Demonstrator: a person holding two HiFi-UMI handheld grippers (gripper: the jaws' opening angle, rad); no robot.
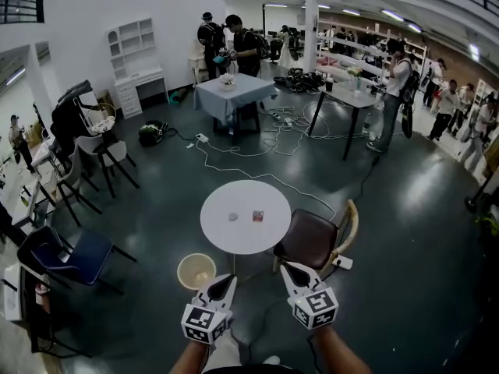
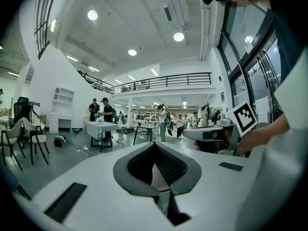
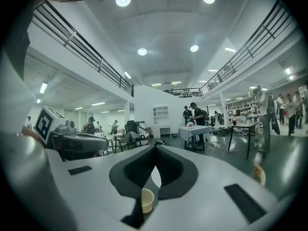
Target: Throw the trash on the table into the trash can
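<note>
A round white table [image 1: 245, 236] stands ahead of me in the head view. On it lie a small crumpled pale scrap [image 1: 233, 216] and a small red-and-white packet [image 1: 258, 216]. A beige round trash can [image 1: 196, 271] sits on the floor at the table's near left; in the right gripper view the trash can [image 3: 147, 200] shows through the gap below the jaws. My left gripper [image 1: 226, 280] and right gripper [image 1: 288, 269] are held low, short of the table, both shut with nothing in them. The left gripper [image 2: 155, 145] and right gripper [image 3: 155, 149] show jaws pressed together.
A brown chair [image 1: 312, 240] stands at the table's right, a blue chair [image 1: 74, 255] to the left. Cables [image 1: 257, 158] trail over the dark floor. Farther off are a cloth-covered table [image 1: 232, 92], a black table [image 1: 351, 96], white chairs [image 1: 97, 150] and several people.
</note>
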